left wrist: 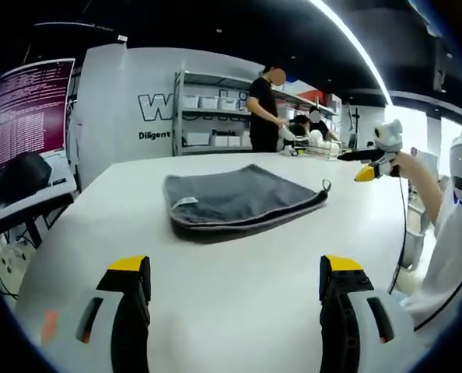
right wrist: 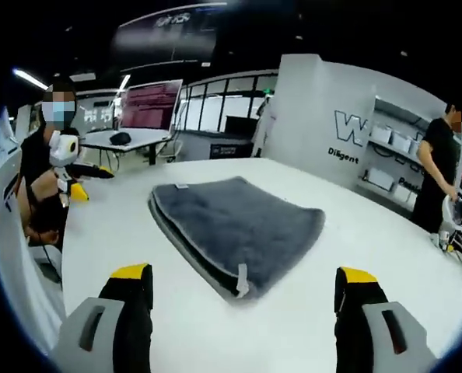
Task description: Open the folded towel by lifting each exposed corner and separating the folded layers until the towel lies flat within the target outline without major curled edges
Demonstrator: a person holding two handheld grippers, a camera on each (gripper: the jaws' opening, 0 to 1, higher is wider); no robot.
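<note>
The left gripper [left wrist: 235,284] and right gripper [right wrist: 243,299] hover with jaws released, empty. The folded grey towel [left wrist: 239,198] lies mid-frame on the white bench [left wrist: 215,303]. Recommended: pinch only the top layer at an exposed corner.

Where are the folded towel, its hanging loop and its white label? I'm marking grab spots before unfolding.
folded towel [right wrist: 239,221]: right gripper view, middle of the top grey layer.
hanging loop [left wrist: 326,185]: left gripper view, small loop at the towel's right corner.
white label [left wrist: 186,202]: left gripper view, tag on the near-left edge.
</note>
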